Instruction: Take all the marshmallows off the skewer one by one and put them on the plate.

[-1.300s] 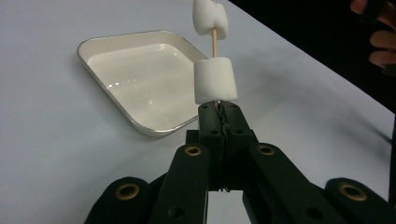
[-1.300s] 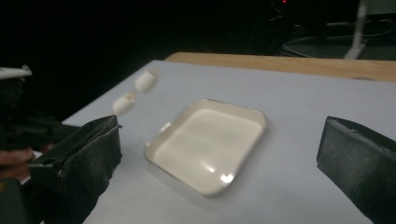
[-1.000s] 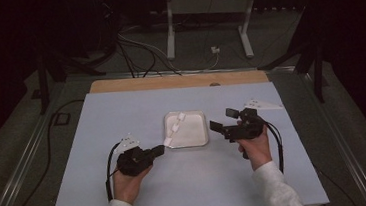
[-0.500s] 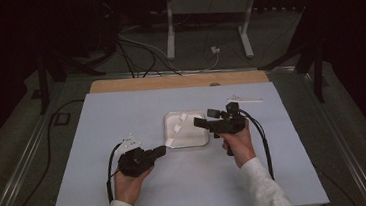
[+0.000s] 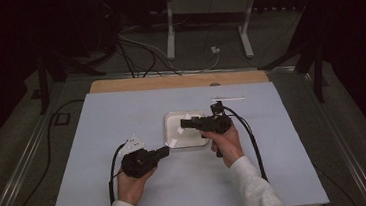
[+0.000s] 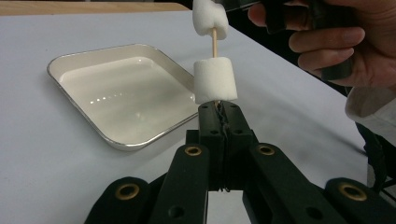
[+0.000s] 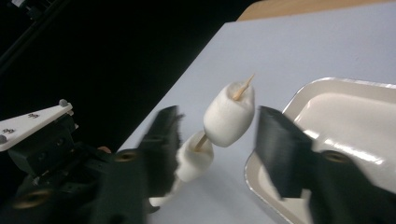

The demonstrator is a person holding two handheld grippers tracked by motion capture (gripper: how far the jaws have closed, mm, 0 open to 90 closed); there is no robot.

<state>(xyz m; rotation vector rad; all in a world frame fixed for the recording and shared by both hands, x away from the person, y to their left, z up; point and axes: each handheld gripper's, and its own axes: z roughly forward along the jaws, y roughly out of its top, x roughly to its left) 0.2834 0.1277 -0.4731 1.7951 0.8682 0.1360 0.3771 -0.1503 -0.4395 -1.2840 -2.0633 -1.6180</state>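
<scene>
A thin wooden skewer (image 6: 215, 44) stands upright with two white marshmallows on it, the lower marshmallow (image 6: 215, 86) just above my left gripper (image 6: 219, 109), which is shut on the skewer's base. The upper marshmallow (image 7: 229, 114) sits near the pointed tip. My right gripper (image 7: 218, 119) is open, one jaw on each side of that upper marshmallow, apart from it. In the high view the left gripper (image 5: 164, 152) lies at the white tray's (image 5: 170, 119) near left corner, and the right gripper (image 5: 183, 124) reaches in over the tray from the right.
The shallow white tray (image 6: 56, 70) holds nothing and lies mid-table on a pale sheet. A small white stick (image 5: 228, 99) lies behind it, near a wooden strip (image 5: 169, 81) at the far edge. Cables and a metal stand are on the floor beyond.
The right gripper has moved left across the tray and now brackets the upper marshmallow. The left gripper has stayed put with the skewer.
</scene>
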